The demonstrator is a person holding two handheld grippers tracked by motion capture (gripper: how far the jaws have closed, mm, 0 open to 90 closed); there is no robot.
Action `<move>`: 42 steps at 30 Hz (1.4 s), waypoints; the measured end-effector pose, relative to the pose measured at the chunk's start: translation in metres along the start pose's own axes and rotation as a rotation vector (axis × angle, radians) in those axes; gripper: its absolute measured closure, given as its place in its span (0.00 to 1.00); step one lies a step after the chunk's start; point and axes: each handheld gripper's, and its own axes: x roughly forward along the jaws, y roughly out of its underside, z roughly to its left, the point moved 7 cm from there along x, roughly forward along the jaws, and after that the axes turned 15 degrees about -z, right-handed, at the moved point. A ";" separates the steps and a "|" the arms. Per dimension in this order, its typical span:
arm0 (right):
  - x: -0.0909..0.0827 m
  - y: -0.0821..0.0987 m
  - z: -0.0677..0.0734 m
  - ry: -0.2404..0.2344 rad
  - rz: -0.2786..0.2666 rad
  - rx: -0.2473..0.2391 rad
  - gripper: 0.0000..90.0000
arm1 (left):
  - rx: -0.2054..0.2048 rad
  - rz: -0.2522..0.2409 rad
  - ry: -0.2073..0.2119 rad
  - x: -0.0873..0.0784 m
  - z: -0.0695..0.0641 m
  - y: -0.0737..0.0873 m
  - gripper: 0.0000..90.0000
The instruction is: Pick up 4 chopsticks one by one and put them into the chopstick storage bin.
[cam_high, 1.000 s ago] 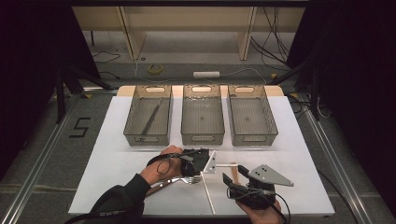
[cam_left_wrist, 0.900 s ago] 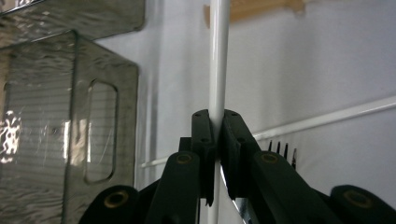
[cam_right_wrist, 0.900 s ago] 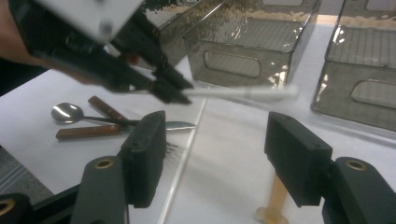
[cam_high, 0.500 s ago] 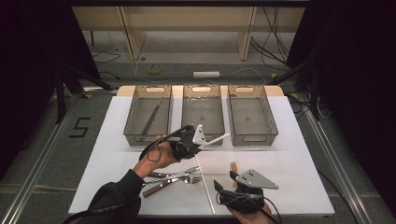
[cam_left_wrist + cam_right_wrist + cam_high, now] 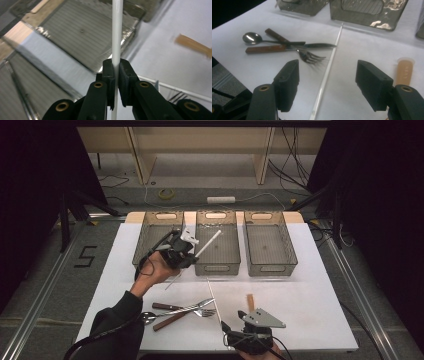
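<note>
My left gripper [image 5: 189, 254] is shut on a white chopstick [image 5: 210, 241] and holds it in the air over the front rim of the middle bin [image 5: 216, 268]. In the left gripper view the chopstick [image 5: 117, 37] runs up from between the closed pads of the gripper [image 5: 115, 67]. A second white chopstick [image 5: 214, 299] lies on the white table. My right gripper [image 5: 240, 326] hovers low over its near end. Its jaws have just been opening. The chopstick [image 5: 325, 75] lies on the table between them with neither pad of that gripper [image 5: 327, 72] touching it.
Three mesh bins stand in a row at the back: left [image 5: 150, 262], middle, right [image 5: 272, 268]. A fork [image 5: 312, 57], a spoon [image 5: 252, 37] and a wooden-handled knife [image 5: 274, 48] lie crossed left of the chopstick. A short wooden stick [image 5: 404, 70] lies to its right.
My left gripper rose from the table and carried the white chopstick away and left, up to the bins. My right gripper sank a little toward the near table edge.
</note>
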 end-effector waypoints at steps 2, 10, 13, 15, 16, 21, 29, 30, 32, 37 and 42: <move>0.001 0.004 0.001 0.004 0.004 0.001 0.40 | -0.028 -0.013 -0.018 -0.003 0.009 -0.001 0.93; 0.004 0.011 0.004 0.008 0.002 0.009 0.37 | -0.119 -0.044 -0.092 -0.011 0.041 0.000 0.93; 0.004 0.010 0.003 0.011 -0.004 0.007 0.37 | -0.153 -0.060 -0.113 -0.013 0.054 0.000 0.93; 0.004 0.010 0.003 0.012 -0.004 0.006 0.37 | -0.169 -0.060 -0.124 -0.014 0.063 0.000 0.93; 0.004 0.011 0.003 0.011 -0.004 0.002 0.37 | -0.177 -0.062 -0.136 -0.015 0.067 0.000 0.93; 0.005 0.010 0.003 0.008 -0.007 0.005 0.37 | -0.216 -0.065 -0.181 -0.013 0.088 0.002 0.93; 0.005 0.011 0.004 0.001 -0.002 0.002 0.38 | -0.284 -0.068 -0.220 -0.015 0.116 0.003 0.93; 0.005 0.011 0.004 0.000 -0.001 0.004 0.38 | -0.290 -0.070 -0.222 -0.015 0.119 0.003 0.93; 0.006 0.011 0.004 0.000 0.001 0.005 0.38 | -0.297 -0.074 -0.229 -0.016 0.124 0.002 0.93; 0.005 0.012 0.005 -0.003 0.001 0.001 0.38 | -0.305 -0.065 -0.258 -0.019 0.137 0.002 0.93; 0.005 0.012 0.004 -0.004 0.002 0.006 0.38 | -0.319 -0.061 -0.285 -0.019 0.148 0.005 0.93</move>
